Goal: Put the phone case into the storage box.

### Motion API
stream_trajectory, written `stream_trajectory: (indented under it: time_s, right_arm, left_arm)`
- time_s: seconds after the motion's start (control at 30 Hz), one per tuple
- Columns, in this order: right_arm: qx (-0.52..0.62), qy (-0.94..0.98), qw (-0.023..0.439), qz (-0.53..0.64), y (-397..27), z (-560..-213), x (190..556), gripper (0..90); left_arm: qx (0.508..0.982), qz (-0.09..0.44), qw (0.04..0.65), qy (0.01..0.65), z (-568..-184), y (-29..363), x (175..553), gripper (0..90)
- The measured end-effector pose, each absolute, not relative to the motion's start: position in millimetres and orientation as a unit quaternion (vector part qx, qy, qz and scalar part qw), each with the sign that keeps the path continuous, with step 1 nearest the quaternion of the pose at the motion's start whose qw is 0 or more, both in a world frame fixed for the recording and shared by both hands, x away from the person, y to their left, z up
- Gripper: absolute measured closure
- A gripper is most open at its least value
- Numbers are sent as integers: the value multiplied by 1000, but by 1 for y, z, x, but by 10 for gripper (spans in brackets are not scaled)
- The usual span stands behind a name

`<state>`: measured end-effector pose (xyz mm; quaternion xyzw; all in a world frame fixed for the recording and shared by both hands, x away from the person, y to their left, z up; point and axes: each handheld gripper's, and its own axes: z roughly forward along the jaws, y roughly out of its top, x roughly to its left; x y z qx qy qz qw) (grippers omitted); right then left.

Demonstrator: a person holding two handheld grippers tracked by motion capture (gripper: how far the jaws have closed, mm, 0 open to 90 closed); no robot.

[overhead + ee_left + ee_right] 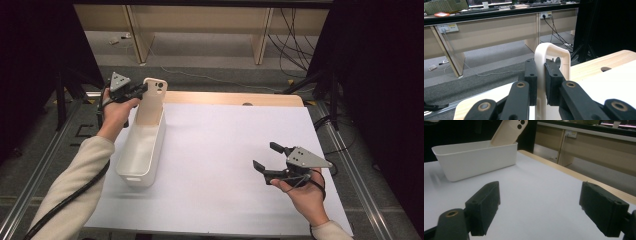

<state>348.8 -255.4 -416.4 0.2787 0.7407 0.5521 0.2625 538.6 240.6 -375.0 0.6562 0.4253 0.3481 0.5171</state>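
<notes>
Holding a phone case over the bin

Clamping the cream plastic phone case [541, 75] by its edge, the left tongs [142, 90] stand it tilted inside the white oblong plastic bin's [131, 172] far end. The right tongs [270, 157] gape empty above the white desk [225, 150].

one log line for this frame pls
left gripper: shut on beige phone case, upright over white plastic bin | right gripper: open, empty
</notes>
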Motion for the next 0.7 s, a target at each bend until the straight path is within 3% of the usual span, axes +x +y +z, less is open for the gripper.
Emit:
stream_trajectory:
  time_s: [0.7]
  right_arm:
    - [280,741,260,552,-255,-417,349,183]
  left_arm:
    - [662,343,507,432,-379,240,540,815]
